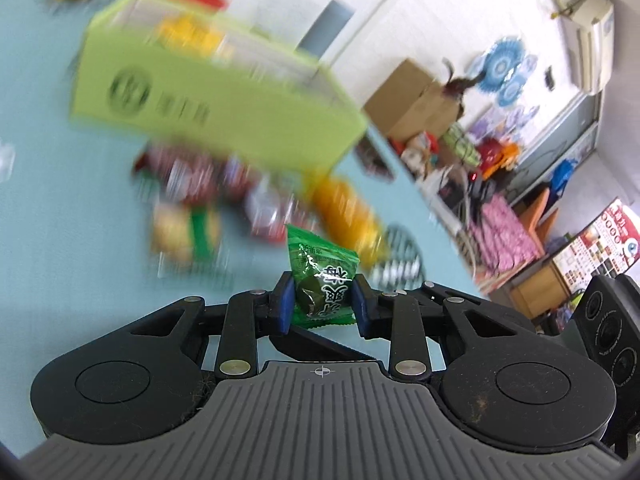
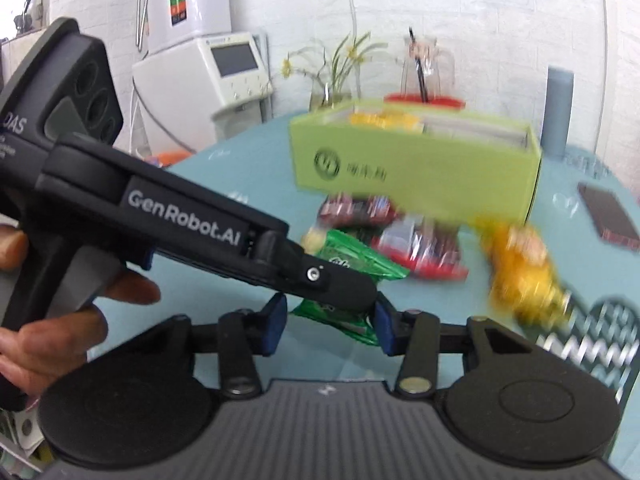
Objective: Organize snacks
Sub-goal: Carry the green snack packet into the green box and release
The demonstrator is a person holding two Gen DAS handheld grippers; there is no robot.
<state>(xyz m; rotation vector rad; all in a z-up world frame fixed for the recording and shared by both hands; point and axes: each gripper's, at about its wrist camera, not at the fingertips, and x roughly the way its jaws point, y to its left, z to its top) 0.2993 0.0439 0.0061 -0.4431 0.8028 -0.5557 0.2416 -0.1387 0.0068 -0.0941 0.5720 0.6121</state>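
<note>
My left gripper [image 1: 322, 304] is shut on a green candy packet [image 1: 320, 272] and holds it above the blue table. In the right wrist view the left gripper [image 2: 360, 294] crosses from the left, and the green packet [image 2: 352, 260] sticks out past its tip. My right gripper [image 2: 330, 322] is open just below it; its blue pads [image 2: 276, 322] flank the packet's lower part without clear contact. A lime green box [image 1: 208, 92] with yellow snacks inside stands behind, also in the right wrist view [image 2: 420, 164]. Loose red and orange snack packets [image 1: 344, 208] lie before it.
A blue table [image 1: 60, 220] carries everything. A black-and-white patterned mat [image 2: 592, 344] lies at the right, a dark flat object [image 2: 608, 216] beyond it. A red-lidded jar [image 2: 424, 80] and a flower vase [image 2: 336, 80] stand behind the box. Room clutter lies past the table edge.
</note>
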